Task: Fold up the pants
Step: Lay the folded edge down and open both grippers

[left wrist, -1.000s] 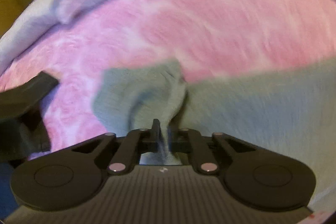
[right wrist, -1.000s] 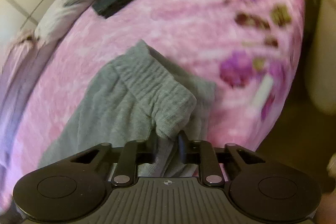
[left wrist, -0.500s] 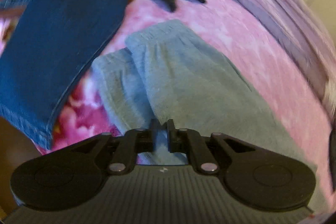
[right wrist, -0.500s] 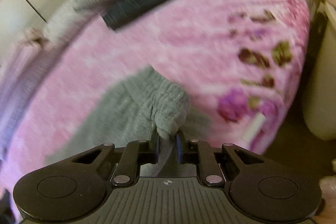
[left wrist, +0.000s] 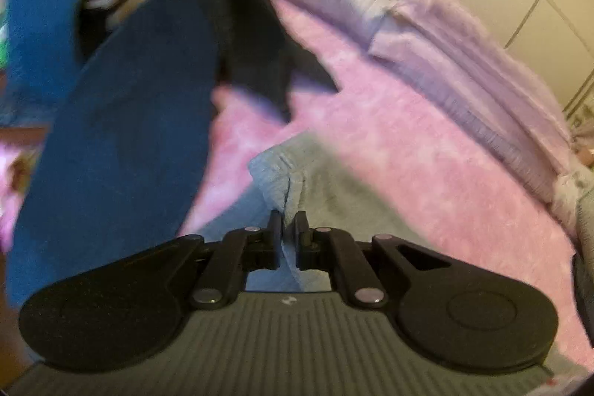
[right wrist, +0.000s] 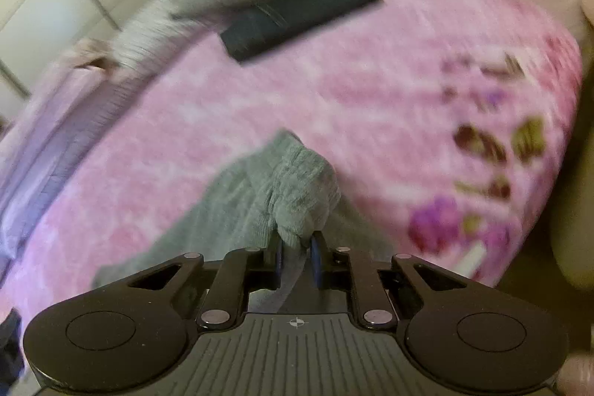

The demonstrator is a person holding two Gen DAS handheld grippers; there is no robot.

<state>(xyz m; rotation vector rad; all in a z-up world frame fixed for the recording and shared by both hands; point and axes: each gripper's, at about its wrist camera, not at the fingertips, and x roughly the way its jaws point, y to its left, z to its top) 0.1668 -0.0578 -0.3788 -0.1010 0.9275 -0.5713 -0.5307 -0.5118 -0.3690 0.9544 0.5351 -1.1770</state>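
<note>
while both fingers [left wrist: 288, 229] [right wrist: 297, 245] pinch grey pants [right wrist: 237, 206], legs trail away across pink blanket [right wrist: 297, 91].

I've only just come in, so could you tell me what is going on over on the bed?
A person is folding grey pants on a pink blanket, with a handheld tool in each hand. The left tool is shut on a fold of the grey fabric, and the right tool is clamped on a bunched edge of it, lifted off the blanket. Blue jeans hang beside the left tool, and a dark folded garment lies further up the bed.
</note>
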